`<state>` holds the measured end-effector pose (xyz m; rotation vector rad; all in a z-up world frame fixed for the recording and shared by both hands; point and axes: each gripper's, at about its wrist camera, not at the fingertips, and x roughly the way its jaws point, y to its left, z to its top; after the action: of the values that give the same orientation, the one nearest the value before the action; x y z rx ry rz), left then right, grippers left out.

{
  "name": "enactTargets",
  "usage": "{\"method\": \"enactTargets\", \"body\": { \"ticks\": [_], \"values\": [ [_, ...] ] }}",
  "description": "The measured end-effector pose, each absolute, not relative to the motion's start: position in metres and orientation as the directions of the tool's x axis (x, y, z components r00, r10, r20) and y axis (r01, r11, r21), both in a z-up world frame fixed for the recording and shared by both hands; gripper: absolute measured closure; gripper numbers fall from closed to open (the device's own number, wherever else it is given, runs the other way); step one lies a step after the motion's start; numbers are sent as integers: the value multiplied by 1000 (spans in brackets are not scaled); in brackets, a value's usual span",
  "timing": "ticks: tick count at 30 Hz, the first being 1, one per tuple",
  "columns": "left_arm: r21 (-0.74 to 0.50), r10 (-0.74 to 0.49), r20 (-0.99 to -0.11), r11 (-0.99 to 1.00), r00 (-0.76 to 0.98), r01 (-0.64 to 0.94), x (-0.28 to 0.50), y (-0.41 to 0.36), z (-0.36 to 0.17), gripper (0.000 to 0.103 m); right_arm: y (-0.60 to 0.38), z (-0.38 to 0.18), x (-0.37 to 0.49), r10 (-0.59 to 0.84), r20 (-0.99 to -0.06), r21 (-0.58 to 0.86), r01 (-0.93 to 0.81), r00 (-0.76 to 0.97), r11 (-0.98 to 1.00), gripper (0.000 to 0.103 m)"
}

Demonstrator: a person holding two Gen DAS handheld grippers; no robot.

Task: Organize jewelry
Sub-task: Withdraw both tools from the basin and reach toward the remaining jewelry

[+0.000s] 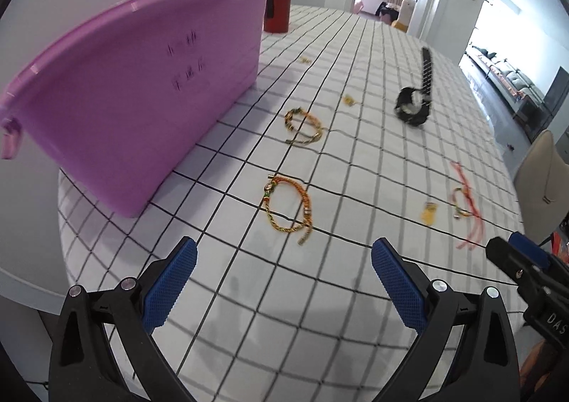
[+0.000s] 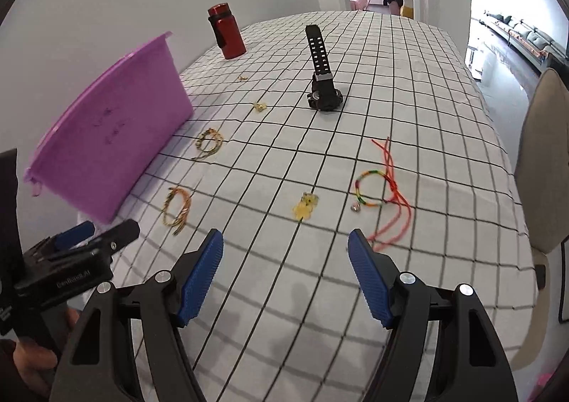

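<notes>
Both tools hang over the checked tablecloth (image 2: 391,89) with nothing held: left gripper (image 1: 282,270) wide apart, right gripper (image 2: 286,267) likewise; 2 braided bracelets (image 1: 290,210) lie beside the purple bin (image 1: 135,89); a black watch (image 2: 323,82) sits further off.

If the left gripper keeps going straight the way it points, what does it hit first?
Probably the checked tablecloth just short of the nearest orange-gold bracelet. The open left gripper holds nothing; the bracelet lies just beyond, though depth is unclear.
</notes>
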<state>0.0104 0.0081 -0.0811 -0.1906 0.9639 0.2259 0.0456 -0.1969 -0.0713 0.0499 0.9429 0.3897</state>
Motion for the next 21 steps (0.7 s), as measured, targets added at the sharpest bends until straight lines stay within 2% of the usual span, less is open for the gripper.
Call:
{"method": "enactTargets", "body": {
  "ticks": [6,10,21],
  "values": [
    [-86,99,-822,952,560,-295,35,12,-112,6,-184,-102,75,334,-776,172,-329,535,928,33],
    [-74,139,-811,939,569,-336,47,14,-124,6,-181,-121,90,325,-778,153,-340,537,928,34],
    [-28,180,-820,936,544,-351,58,12,-147,6,-170,-139,102,300,-774,83,-379,558,921,34]
  ]
}}
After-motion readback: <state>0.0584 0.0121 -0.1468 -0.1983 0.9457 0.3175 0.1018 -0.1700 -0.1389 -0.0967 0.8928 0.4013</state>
